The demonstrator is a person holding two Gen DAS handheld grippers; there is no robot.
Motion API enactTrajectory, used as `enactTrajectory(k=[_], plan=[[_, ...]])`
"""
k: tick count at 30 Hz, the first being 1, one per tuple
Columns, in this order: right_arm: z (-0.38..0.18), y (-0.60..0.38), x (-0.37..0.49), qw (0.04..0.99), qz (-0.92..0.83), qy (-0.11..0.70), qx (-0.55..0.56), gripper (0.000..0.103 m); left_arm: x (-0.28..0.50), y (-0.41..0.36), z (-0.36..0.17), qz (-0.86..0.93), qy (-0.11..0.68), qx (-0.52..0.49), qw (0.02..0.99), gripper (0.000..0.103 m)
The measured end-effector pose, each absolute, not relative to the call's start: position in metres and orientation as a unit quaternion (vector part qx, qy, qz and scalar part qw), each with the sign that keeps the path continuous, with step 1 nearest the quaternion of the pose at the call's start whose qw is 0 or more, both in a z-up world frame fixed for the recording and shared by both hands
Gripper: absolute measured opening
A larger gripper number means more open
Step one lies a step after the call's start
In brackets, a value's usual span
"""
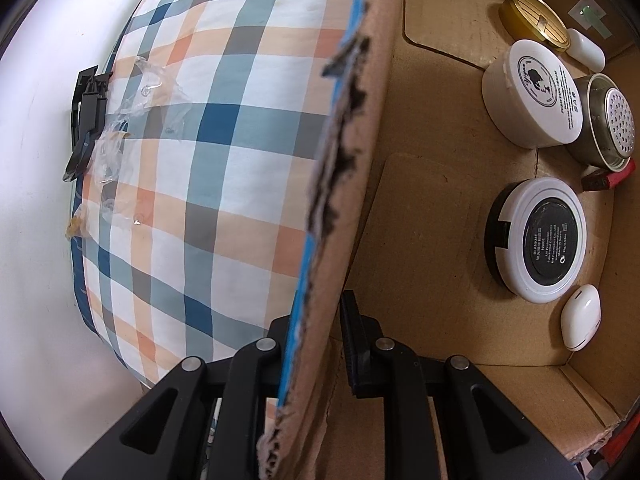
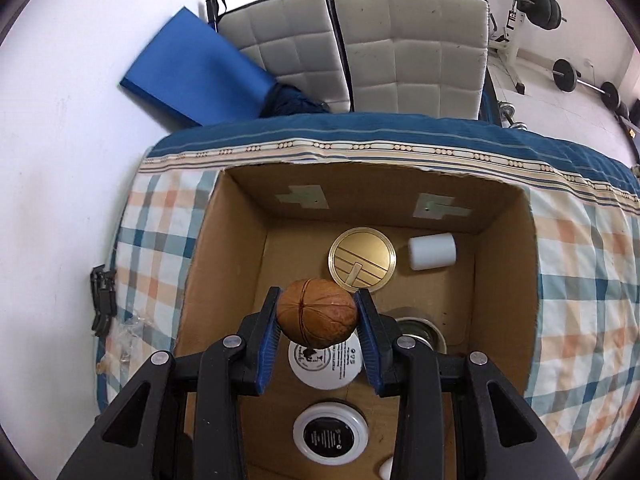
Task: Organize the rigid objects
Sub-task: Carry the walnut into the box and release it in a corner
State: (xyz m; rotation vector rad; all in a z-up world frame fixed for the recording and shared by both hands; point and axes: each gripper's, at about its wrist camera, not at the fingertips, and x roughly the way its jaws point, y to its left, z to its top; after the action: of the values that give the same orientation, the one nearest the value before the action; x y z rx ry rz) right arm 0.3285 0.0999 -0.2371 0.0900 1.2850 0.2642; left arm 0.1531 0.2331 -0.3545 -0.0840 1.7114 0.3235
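My right gripper (image 2: 317, 312) is shut on a brown walnut-like ball (image 2: 317, 318) and holds it above the open cardboard box (image 2: 504, 248). Inside the box lie a gold tin (image 2: 362, 260), a white cylinder (image 2: 432, 257), a white cream jar (image 2: 326, 368), a metal strainer cup (image 2: 424, 330) and a black-and-white compact (image 2: 330, 432). My left gripper (image 1: 316, 324) is shut on the box's side wall (image 1: 352, 168), one finger inside and one outside. The left wrist view also shows the gold tin (image 1: 536, 20), cream jar (image 1: 532, 94), strainer cup (image 1: 608, 122), compact (image 1: 538, 236) and a white earbud case (image 1: 580, 316).
The box rests on a plaid-covered bed (image 2: 580, 280). A black clip (image 1: 86, 116) and clear plastic scraps (image 1: 116, 148) lie at the bed's edge. A red object (image 1: 608, 178) and a white pebble-shaped item (image 1: 586, 50) sit in the box. Chairs (image 2: 408, 48), a blue mat (image 2: 196, 68) and weights (image 2: 568, 76) stand beyond.
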Motion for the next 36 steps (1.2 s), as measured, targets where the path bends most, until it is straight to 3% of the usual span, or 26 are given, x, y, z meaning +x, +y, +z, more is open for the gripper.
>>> enactTrajectory(k=[18, 21, 27, 36], plan=[[-0.267, 0.114, 0.348, 0.766, 0.12, 0.631, 0.021, 0.042, 0.154, 0.232, -0.355, 0.142, 0.752, -0.034, 0.643, 0.013], [-0.27, 0.116, 0.347, 0.762, 0.119, 0.637, 0.022, 0.076, 0.154, 0.232, -0.355, 0.142, 0.752, -0.033, 0.643, 0.013], [-0.271, 0.11, 0.346, 0.757, 0.1, 0.646, 0.024, 0.079, 0.155, 0.231, -0.355, 0.142, 0.751, -0.031, 0.644, 0.013], [-0.264, 0.087, 0.336, 0.757, 0.058, 0.651, 0.02, 0.103, 0.154, 0.233, -0.353, 0.143, 0.751, -0.033, 0.643, 0.013]])
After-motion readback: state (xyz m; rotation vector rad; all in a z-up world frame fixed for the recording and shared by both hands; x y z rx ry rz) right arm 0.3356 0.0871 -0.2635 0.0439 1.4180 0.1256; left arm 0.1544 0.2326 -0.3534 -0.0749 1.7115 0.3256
